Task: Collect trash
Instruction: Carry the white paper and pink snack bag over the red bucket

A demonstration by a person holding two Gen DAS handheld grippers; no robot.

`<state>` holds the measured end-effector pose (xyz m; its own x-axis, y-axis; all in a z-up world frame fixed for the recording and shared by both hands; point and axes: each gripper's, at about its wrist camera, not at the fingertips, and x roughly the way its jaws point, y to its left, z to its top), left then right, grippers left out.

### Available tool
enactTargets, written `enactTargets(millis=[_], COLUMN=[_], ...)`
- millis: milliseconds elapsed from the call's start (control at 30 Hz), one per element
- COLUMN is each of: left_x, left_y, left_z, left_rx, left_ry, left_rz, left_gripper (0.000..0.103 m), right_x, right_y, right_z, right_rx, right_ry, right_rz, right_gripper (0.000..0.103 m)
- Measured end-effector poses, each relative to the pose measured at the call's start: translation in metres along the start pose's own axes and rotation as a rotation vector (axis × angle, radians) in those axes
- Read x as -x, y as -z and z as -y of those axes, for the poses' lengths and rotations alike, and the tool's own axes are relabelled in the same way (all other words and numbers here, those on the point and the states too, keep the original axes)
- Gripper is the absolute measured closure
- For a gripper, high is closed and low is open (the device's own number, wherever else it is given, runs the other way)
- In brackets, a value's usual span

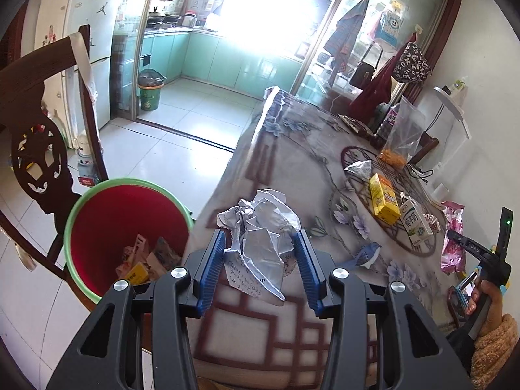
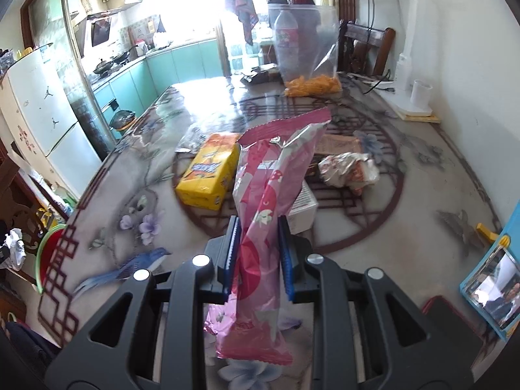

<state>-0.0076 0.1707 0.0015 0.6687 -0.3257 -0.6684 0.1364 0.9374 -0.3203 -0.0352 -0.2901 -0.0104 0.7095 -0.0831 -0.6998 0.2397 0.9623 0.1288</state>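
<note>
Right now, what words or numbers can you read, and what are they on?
"纯牛奶" on the milk carton.
"DAS" on the right hand-held gripper.
Handwriting on the crumpled paper in the left hand-held gripper: too small to read.
Yellow box: print blurred.
Pink wrapper: print unreadable.

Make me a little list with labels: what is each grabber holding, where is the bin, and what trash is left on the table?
left gripper: jaws shut on crumpled paper
right gripper: jaws shut on pink wrapper
bin: red, green rim, beside the table, some trash inside
left on table: yellow box, milk carton, crumpled wrapper
</note>
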Motion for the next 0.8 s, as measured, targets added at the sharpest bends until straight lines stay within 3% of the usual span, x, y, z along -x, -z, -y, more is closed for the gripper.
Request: enactTargets(millis=[467,800], left_x=[-0.01,-0.038], left_y=[-0.006,-0.006], left_z=[-0.033,-0.042], left_rx=[0.104,0.143], left_ry=[0.058,0.066], left_rz=[0.048,0.032], left_gripper=[0.061,0.06], right_x=[0.011,0.01], right_y=[0.001,0.001], right_z=[-0.101,-0.161], right_rx=[0.154,0.262], right_ry=[-0.095,-0.144], right_rz=[-0.015,-0.022], right_gripper=[0.079,0.079])
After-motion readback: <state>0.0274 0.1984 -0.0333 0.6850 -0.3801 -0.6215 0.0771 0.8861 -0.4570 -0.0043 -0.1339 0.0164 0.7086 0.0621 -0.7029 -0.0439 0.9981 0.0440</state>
